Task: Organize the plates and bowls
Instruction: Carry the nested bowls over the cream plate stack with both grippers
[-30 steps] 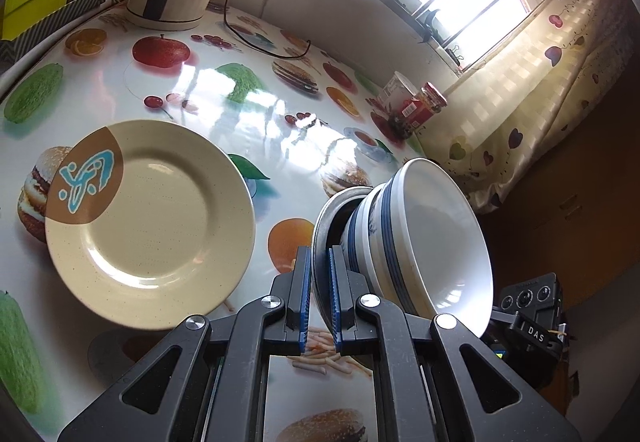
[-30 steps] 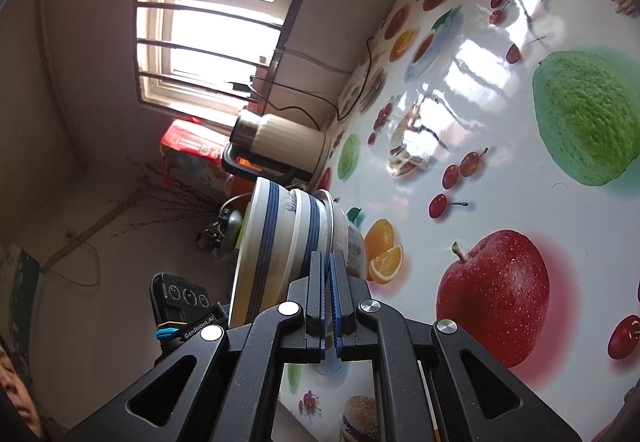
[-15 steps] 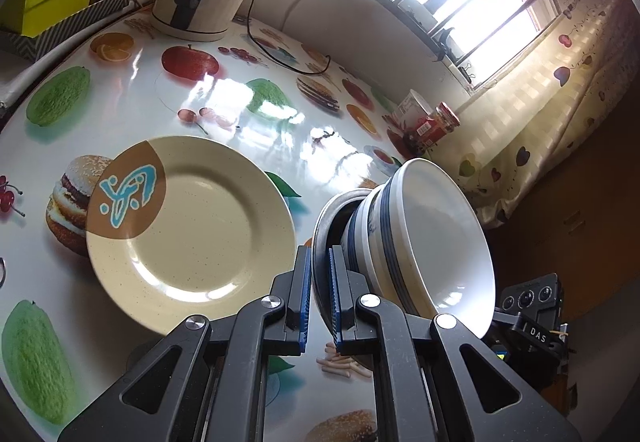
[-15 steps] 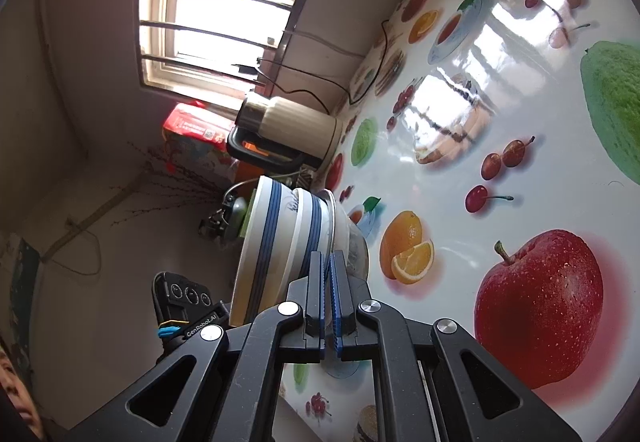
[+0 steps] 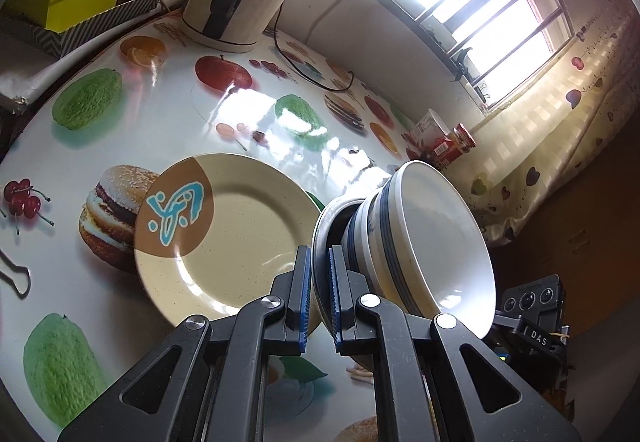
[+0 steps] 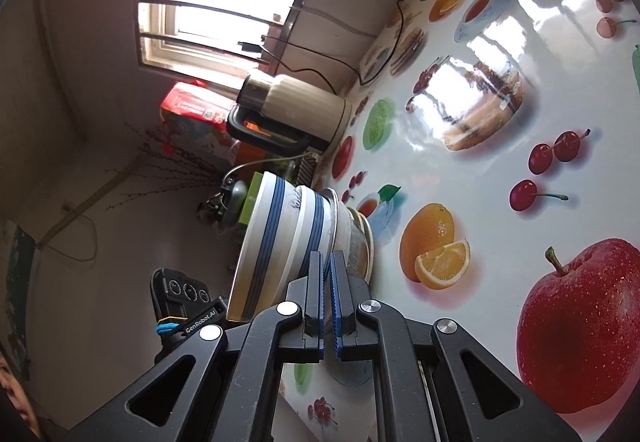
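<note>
1. While both grippers pinch the same nested stack, the left gripper (image 5: pixel 318 294) is clamped narrow on the rim of the steel bowl (image 5: pixel 326 226), the outermost piece on its side.
2. Inside it sit white bowls (image 5: pixel 436 238) with blue bands, the stack tipped on edge above the table (image 5: pixel 168 114).
3. Beside the stack lies a cream plate (image 5: pixel 236 234), flat on the fruit-printed cloth.
4. From the opposite side, the right gripper (image 6: pixel 328 290) is clamped narrow on the same stack's rim.

the plate (image 5: pixel 240 234) was cream with a brown patch bearing turquoise scrawl. the bowls (image 5: pixel 424 242) were white, banded blue. the tablecloth (image 5: pixel 168 110) showed printed fruit.
</note>
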